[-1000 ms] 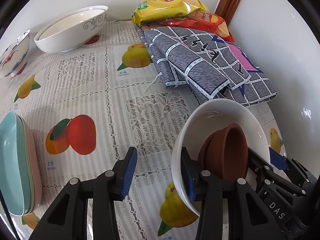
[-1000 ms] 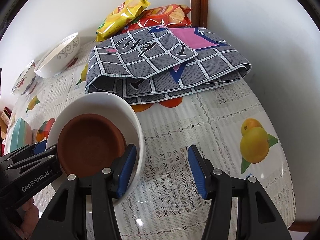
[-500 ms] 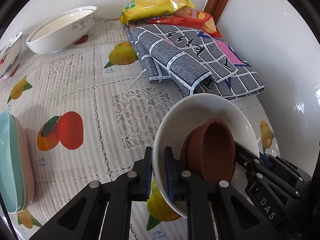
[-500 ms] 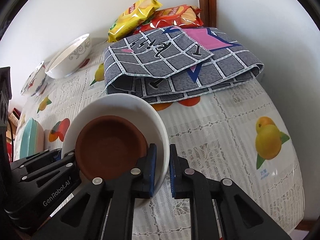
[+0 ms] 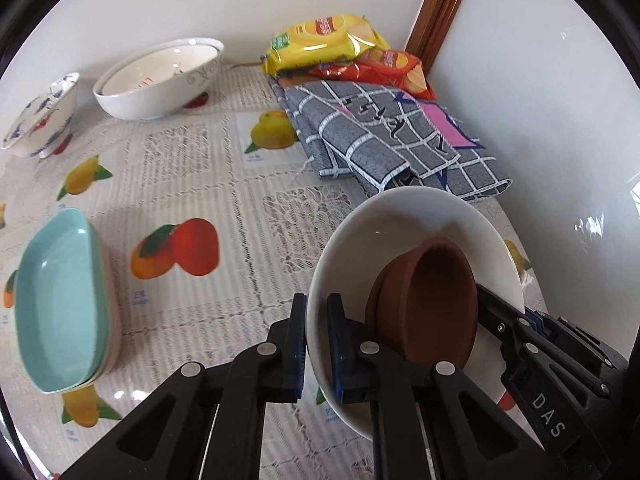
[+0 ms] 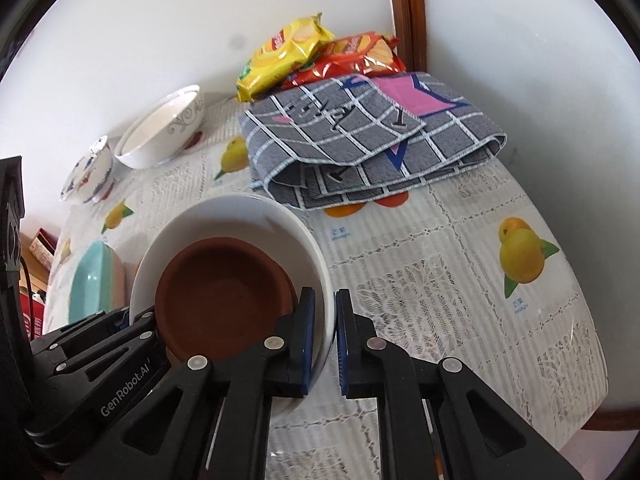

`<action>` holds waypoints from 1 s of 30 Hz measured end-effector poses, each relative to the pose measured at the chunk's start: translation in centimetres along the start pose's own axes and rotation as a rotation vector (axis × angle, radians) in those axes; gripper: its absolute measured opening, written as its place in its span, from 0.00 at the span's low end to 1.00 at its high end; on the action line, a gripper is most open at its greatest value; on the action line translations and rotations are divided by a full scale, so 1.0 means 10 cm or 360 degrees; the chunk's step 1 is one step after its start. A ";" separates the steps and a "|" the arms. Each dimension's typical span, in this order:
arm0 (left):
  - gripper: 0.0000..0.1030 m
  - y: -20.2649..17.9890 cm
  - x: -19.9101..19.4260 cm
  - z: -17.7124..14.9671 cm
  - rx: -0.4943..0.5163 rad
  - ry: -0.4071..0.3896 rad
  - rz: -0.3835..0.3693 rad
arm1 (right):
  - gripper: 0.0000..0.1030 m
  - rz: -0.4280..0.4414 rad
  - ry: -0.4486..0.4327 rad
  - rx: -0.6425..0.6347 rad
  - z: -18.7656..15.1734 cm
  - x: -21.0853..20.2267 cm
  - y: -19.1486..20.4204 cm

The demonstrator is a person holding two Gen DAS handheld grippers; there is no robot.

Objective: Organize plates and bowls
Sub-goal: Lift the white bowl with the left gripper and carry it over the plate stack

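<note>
Holding: you carry the plain white ceramic bowl (image 5: 404,232) between both grippers, and inside it lie the round brown clay saucers (image 5: 432,300), which seem to be two, one nested in the other.
Left gripper (image 5: 317,344): its blue-padded fingers (image 5: 299,346) are clamped on the left wall of the bowl, one outside and one inside.
Right gripper (image 6: 325,342): its fingers (image 6: 308,340) pinch the opposite wall of the bowl in the same way.
Reason for the grip: two holds on opposite sides probably keep the loaded bowl level, so the saucers do not slide out.
Position of the bowl: it appears raised a little above the fruit-printed lace tablecloth (image 5: 192,168), just in front of the folded grey checked cloth (image 5: 392,140).
Saucers and the fingers: they lean toward the right gripper, touching or nearly touching its inner finger.
Other dishes: the stacked pale turquoise oval plates (image 5: 60,300) lie well apart on your left; the large white bowl with grey scroll pattern (image 5: 160,76) and the small blue-and-red painted bowl (image 5: 40,120) stand near the far wall.
Corner: yellow and red snack bags (image 5: 340,48).
</note>
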State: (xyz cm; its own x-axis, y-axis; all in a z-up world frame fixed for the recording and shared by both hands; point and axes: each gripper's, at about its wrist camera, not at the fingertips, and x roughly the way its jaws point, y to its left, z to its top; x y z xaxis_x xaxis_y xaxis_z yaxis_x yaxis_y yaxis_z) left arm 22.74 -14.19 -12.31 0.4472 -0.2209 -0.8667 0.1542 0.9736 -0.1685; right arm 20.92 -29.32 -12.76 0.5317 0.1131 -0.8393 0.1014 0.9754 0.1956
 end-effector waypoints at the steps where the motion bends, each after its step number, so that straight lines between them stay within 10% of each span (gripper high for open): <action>1: 0.10 0.01 -0.06 0.00 -0.0002 -0.0012 0.0009 | 0.09 0.0004 -0.0007 0.0000 -0.01 -0.04 0.03; 30: 0.10 0.75 -1.04 -0.15 -0.0087 -0.0205 0.0079 | 0.09 0.0120 -0.0154 -0.0045 -0.14 -0.72 1.00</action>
State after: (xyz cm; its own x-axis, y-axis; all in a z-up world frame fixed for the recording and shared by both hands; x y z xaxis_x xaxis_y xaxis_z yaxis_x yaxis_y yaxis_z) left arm 17.95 -4.55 -5.29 0.5631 -0.1746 -0.8078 0.0826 0.9844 -0.1552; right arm 16.95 -20.09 -5.47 0.6160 0.1688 -0.7695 0.0350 0.9700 0.2407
